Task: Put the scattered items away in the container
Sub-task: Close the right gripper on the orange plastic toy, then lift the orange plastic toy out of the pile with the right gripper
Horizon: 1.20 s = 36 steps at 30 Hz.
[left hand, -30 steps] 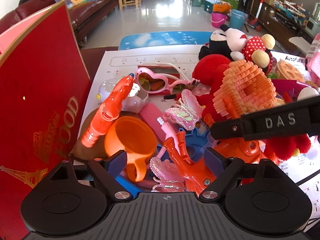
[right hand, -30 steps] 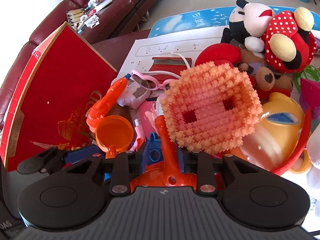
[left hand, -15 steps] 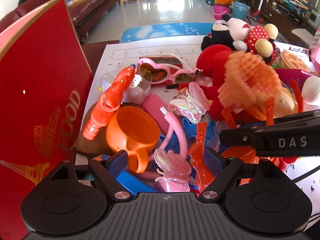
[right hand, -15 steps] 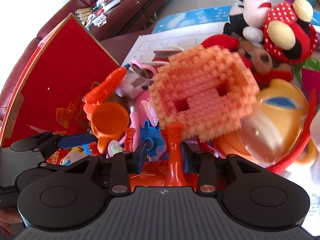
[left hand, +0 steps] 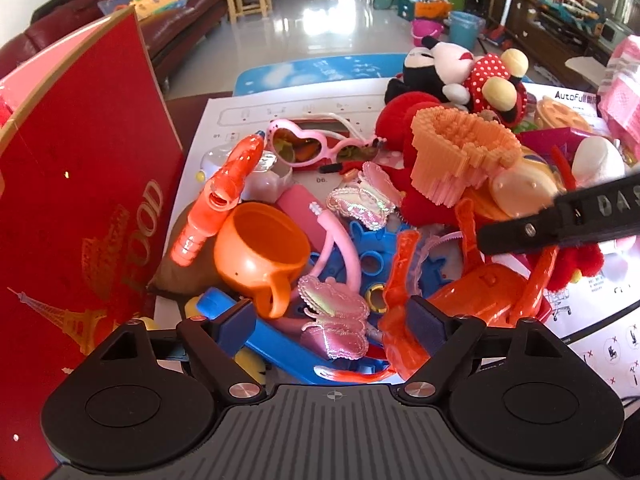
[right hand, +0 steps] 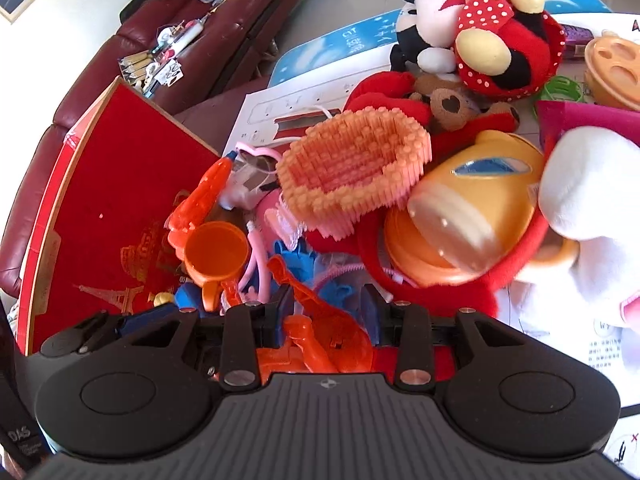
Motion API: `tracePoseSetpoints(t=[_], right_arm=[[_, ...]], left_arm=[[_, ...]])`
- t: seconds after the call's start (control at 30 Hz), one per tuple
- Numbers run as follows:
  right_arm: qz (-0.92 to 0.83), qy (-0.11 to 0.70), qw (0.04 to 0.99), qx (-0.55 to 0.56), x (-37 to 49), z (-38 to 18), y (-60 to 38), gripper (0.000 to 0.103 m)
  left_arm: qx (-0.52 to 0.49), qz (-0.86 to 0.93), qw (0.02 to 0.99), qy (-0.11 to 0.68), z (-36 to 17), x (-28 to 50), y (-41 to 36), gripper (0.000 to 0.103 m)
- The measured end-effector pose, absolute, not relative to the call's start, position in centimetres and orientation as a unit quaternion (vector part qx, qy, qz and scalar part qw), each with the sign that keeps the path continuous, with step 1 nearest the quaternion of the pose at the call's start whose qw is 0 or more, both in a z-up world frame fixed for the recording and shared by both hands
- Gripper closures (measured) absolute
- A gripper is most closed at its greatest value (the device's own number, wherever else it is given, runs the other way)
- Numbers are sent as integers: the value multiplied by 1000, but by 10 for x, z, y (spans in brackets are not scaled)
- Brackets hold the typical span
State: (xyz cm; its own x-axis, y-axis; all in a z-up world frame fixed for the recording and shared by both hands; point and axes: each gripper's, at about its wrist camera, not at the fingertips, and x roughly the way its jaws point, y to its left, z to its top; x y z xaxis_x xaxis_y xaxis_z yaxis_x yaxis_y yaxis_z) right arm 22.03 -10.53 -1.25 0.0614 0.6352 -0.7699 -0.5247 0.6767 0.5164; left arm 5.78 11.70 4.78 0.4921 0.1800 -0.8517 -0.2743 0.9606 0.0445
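A heap of toys fills the red box, whose lid (left hand: 80, 216) stands upright at the left; the lid also shows in the right wrist view (right hand: 104, 216). My left gripper (left hand: 332, 316) is open over a pink butterfly clip (left hand: 334, 322), near an orange cup (left hand: 260, 252). My right gripper (right hand: 328, 304) is open, and an orange plastic toy (right hand: 320, 320) lies loose between its jaws on the heap. A peach spiky brush toy (right hand: 352, 172) rests on top of the pile. The right gripper's finger (left hand: 560, 220) crosses the left wrist view.
A Minnie plush (left hand: 468, 76), a red plush (right hand: 384, 92), a yellow bottle toy (right hand: 476, 196) and a white plush (right hand: 592, 200) lie to the right on a white instruction sheet (left hand: 256, 116). Heart sunglasses (left hand: 316, 148) and an orange water gun (left hand: 224, 196) lie at the back left.
My right gripper has opened and let go of the orange toy, which dropped onto the heap. The peach brush toy tipped backward onto the pile. My left gripper stayed open.
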Motion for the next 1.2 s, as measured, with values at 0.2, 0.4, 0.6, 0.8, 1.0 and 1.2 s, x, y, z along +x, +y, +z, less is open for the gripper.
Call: tracePoseSetpoints(t=[0.2, 0.4, 0.6, 0.8, 1.0, 1.2], right_arm=[[411, 545, 730, 42, 205, -5, -111, 61], [412, 540, 733, 34, 196, -5, -118, 61], [420, 523, 742, 9, 193, -3, -103, 65], [414, 513, 751, -11, 194, -12, -96, 81], [412, 515, 752, -10, 198, -16, -94, 81], [412, 514, 752, -11, 204, -18, -88, 87]], left_arm=[[-65, 140, 854, 497, 41, 71, 123, 29], [-67, 144, 851, 500, 37, 78, 125, 28], [-44, 158, 850, 501, 40, 75, 124, 21], [-54, 145, 855, 495, 53, 50, 118, 23], [-54, 142, 863, 483, 66, 33, 105, 20], [-48, 143, 862, 484, 66, 30, 97, 14]])
